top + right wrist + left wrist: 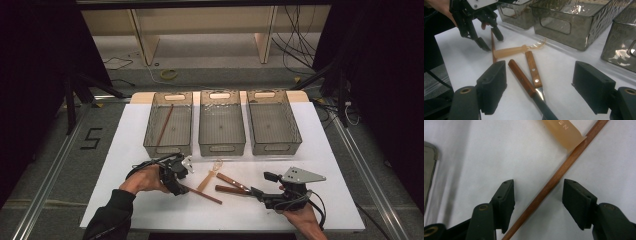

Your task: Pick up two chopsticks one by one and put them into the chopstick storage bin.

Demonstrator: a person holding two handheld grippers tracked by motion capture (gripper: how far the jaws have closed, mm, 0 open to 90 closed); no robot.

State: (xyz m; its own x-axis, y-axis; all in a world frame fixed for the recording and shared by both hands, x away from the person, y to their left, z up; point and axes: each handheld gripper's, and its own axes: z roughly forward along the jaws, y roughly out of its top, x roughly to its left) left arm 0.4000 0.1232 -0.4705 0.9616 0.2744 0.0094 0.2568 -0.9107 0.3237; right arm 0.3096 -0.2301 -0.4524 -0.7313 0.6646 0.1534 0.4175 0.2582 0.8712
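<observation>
A thin brown wooden stick (205,196) (564,168) lies slantwise on the white table, and my left gripper (181,186) (537,192) stands open astride it, pads clear of the wood on both sides. An amber plastic utensil (209,179) (511,51) rests with its handle end against the stick. Two wood-handled knives (232,184) (521,77) lie side by side at the centre front. My right gripper (265,186) (539,85) is open, low over the table, with the knives' blade ends between its jaws and untouched. The left gripper (487,40) is also seen from the right gripper view.
Three clear grey bins stand in a row at the back of the white sheet: left bin (169,148), middle bin (222,148), right bin (277,147). A second brown stick (165,125) lies in the left one. Dark floor and metal rails surround the table.
</observation>
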